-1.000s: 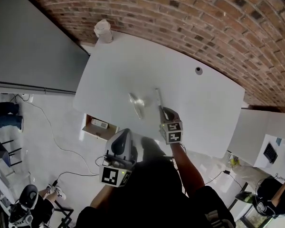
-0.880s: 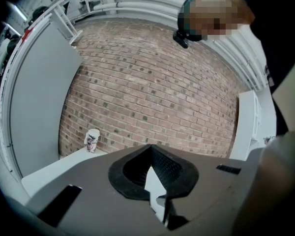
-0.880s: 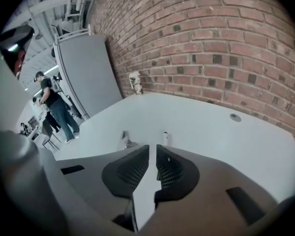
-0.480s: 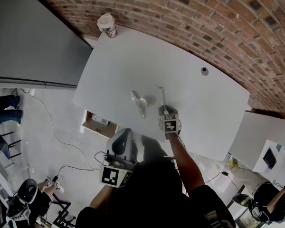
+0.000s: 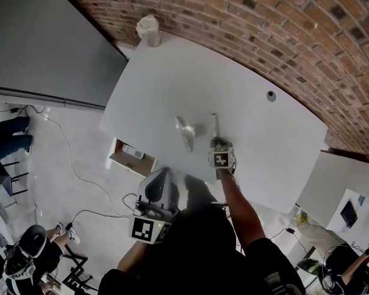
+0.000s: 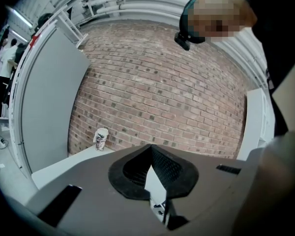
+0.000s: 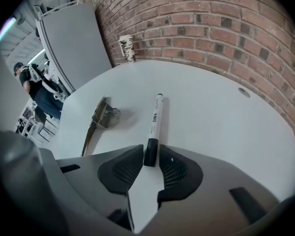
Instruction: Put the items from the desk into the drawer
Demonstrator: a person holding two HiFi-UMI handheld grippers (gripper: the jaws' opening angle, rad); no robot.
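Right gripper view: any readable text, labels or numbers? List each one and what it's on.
Nothing in this view is legible.
marker: dark print runs along the white barrel, too small to read.
paper cup: dark printed pattern, too blurred to read.
desk: no print visible.

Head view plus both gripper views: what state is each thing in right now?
right gripper: open, just closing, marker cap between its fingers, not yet gripped.
left gripper: shut, empty.
marker: flat on the desk.
metal tool: lying on desk.
drawer: open.
cup: upright.
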